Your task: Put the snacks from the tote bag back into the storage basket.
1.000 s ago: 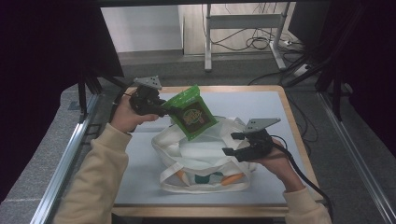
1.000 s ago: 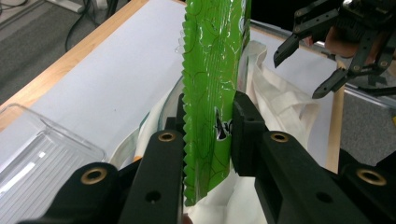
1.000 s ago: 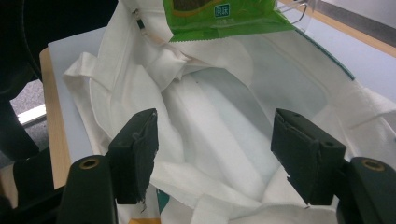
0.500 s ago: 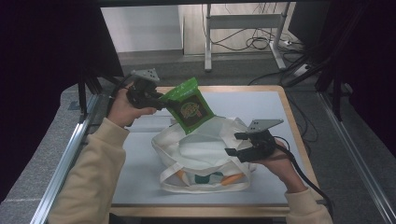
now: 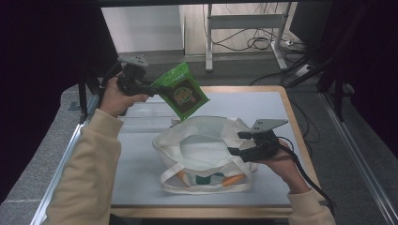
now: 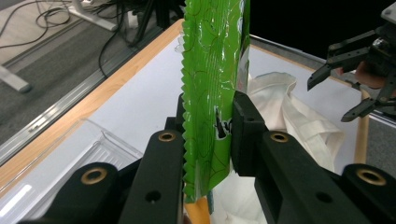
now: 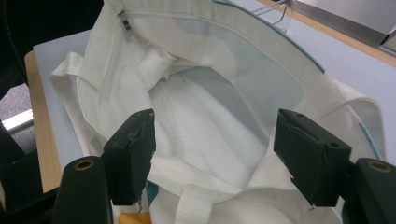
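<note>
High view: my left gripper point(image 5: 152, 89) clamped one green packet point(image 5: 182, 90) at upper left, above one white bag point(image 5: 206, 152); my right gripper point(image 5: 234, 143) sat open at its rim.
Left gripper view: grip near the packet's point(image 6: 212, 79) edge; it could slip.
Right gripper view: bag point(image 7: 210, 121) mouth might sag shut.

green packet point(image 6: 212, 70) top cut off, label unreadable

A glossy green snack packet point(image 5: 182, 91) with a dark round label and a serrated end seam hangs tilted in the air above the far rim of a white cloth tote bag point(image 5: 206, 152). The tote bag sits slumped on the surface, mouth gaping, orange and teal print on its front.
</note>
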Action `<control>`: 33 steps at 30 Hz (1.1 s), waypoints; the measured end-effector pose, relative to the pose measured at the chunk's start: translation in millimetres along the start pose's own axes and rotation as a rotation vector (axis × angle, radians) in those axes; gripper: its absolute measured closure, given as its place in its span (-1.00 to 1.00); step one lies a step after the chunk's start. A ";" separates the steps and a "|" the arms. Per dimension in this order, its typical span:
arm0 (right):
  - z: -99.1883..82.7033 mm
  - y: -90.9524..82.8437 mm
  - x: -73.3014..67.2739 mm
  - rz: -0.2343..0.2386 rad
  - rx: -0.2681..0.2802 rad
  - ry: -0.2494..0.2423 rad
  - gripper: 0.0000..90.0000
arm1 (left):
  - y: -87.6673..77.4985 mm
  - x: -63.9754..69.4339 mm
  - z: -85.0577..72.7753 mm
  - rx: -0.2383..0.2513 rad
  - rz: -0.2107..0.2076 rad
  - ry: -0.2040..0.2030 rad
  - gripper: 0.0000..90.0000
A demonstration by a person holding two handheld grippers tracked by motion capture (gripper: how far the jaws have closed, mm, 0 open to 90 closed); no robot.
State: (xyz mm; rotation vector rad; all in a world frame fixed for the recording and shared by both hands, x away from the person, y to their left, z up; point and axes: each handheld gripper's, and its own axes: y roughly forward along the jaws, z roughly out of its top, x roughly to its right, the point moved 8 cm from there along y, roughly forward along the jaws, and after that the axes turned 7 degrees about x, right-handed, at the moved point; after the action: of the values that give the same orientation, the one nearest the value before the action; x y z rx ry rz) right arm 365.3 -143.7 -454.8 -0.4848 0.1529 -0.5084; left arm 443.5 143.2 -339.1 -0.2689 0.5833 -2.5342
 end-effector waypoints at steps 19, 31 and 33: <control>0.8 -3.1 -1.3 0.015 0.008 0.008 -0.35 | -0.3 -46.0 8.3 -0.084 0.075 -0.039 0.71; 0.4 -2.0 -2.6 0.026 0.007 0.007 -0.35 | 3.0 -66.4 8.5 -0.100 0.094 -0.064 0.70; 0.5 -2.2 -1.5 0.022 0.010 0.011 -0.35 | 3.8 -69.9 7.6 -0.100 0.100 -0.070 0.70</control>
State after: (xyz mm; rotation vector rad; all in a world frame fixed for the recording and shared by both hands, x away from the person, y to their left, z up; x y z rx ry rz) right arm 363.2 -144.4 -453.2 -0.4705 0.1663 -0.4900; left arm 506.5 174.7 -339.3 -0.3535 0.6801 -2.3933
